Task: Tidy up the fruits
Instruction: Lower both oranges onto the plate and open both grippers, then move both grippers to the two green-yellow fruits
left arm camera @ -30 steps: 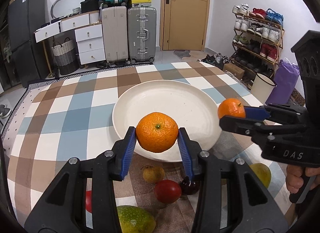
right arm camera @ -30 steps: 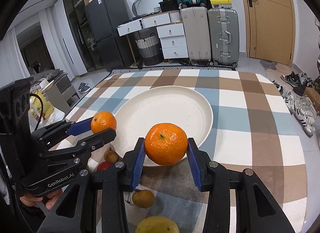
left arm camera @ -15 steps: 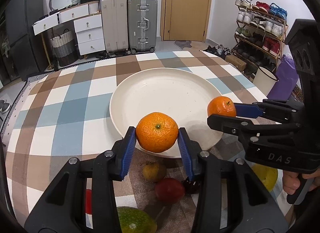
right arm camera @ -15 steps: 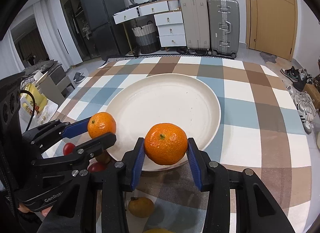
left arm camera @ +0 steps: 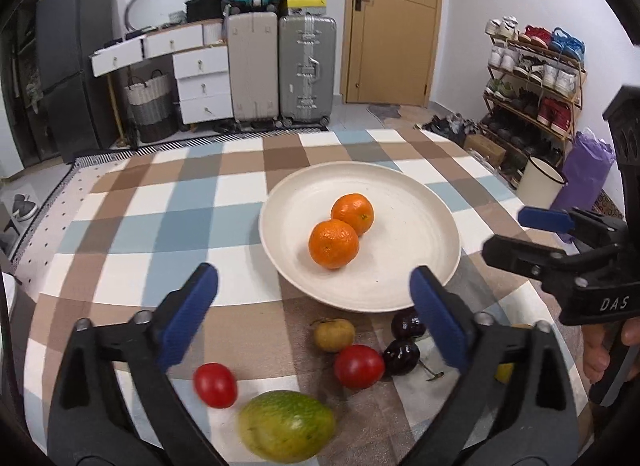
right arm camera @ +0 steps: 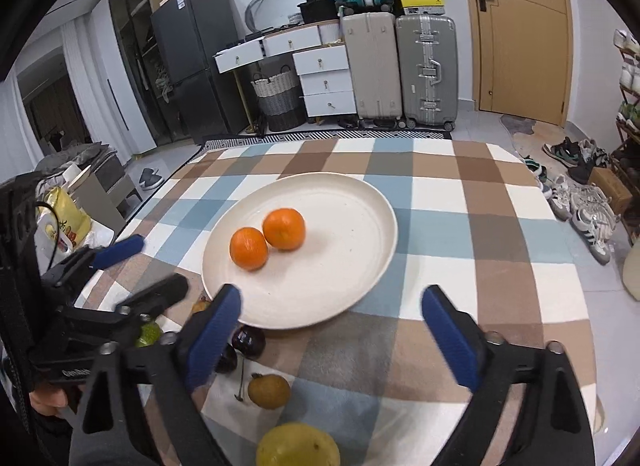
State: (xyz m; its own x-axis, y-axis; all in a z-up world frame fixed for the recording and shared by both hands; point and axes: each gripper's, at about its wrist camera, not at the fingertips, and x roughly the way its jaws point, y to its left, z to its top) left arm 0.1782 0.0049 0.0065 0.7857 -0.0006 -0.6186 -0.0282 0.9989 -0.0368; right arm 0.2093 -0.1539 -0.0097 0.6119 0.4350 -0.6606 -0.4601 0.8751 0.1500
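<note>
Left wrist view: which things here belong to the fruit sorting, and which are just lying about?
Job:
plate
two oranges on it
two tomatoes
green mango
two dark cherries
brown fruit

Lying about:
suitcases
drawers
shoe rack
woven basket

I see two orange tangerines (left arm camera: 334, 244) on a cream plate (left arm camera: 420, 201), over a blue, brown and white checked tablecloth (left arm camera: 120, 225).

Two round orange tangerines (left arm camera: 340, 229) are sitting touching on the wide cream ceramic plate (left arm camera: 420, 278), ahead of the left gripper (left arm camera: 314, 306). Its blue-padded fingers (left arm camera: 192, 306) are standing wide apart, holding nothing.
</note>
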